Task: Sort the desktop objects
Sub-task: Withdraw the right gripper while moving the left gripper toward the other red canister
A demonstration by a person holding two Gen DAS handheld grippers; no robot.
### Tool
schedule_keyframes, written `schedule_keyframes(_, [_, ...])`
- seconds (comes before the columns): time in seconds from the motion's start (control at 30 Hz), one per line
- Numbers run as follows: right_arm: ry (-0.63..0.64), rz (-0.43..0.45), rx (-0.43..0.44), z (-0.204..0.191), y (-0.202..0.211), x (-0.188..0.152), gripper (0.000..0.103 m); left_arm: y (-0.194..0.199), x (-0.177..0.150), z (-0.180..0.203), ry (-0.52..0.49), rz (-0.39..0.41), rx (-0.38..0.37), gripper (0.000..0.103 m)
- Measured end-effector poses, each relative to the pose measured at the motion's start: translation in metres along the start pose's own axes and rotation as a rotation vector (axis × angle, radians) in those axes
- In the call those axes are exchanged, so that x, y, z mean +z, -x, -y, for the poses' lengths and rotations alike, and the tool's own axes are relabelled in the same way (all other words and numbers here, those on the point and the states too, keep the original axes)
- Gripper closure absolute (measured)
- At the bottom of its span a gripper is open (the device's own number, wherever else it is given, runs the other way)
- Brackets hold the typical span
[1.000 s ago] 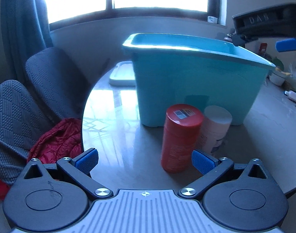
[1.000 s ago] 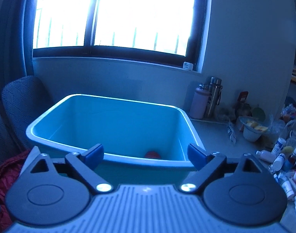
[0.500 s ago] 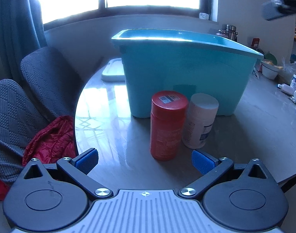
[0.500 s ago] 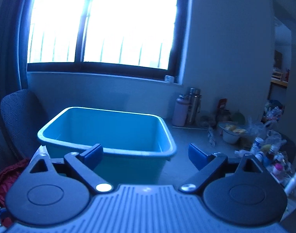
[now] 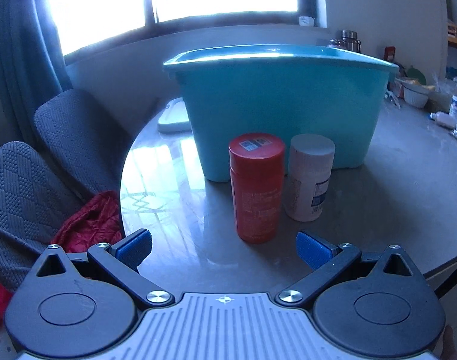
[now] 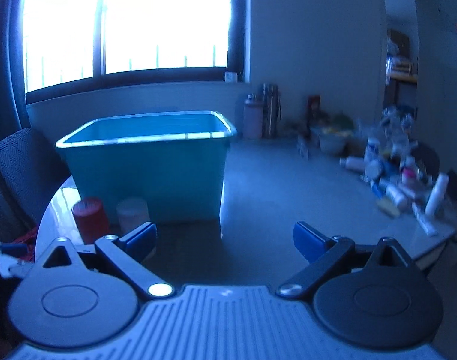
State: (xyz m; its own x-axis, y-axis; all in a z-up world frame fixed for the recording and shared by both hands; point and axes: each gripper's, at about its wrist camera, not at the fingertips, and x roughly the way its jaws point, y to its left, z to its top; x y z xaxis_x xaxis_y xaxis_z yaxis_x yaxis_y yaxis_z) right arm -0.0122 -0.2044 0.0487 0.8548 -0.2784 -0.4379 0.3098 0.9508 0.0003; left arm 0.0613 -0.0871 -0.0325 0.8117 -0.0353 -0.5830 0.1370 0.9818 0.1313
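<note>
A red canister (image 5: 256,187) and a white bottle (image 5: 309,177) stand side by side on the table, just in front of a teal bin (image 5: 281,105). My left gripper (image 5: 223,250) is open and empty, low over the table, a short way before the red canister. My right gripper (image 6: 224,241) is open and empty, held back from the bin (image 6: 147,162). The red canister (image 6: 88,219) and white bottle (image 6: 132,213) show at its lower left. The bin's inside is hidden.
A heap of small bottles and tubes (image 6: 402,180) lies at the table's right side. Flasks (image 6: 264,111) and a bowl (image 5: 414,94) stand behind. Grey chairs (image 5: 72,138) with a red cloth (image 5: 90,222) stand left of the table. A white tray (image 5: 172,120) lies behind the bin.
My right gripper has pulled back and away from above the bin, so the bin looks smaller. My left gripper shifted so the canister and bottle sit more centred between its fingers.
</note>
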Motion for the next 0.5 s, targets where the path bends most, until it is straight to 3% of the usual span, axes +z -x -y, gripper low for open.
schedule_keyframes(0.27, [-0.02, -0.033, -0.025, 0.013, -0.002, -0.006, 0.005, -0.011, -0.002, -0.006, 0.067, -0.024, -0.01, 0.0])
schedule_keyframes(0.5, [-0.008, -0.041, -0.023, 0.01, -0.002, -0.007, 0.005, -0.017, -0.002, 0.002, 0.041, 0.002, -0.026, 0.0])
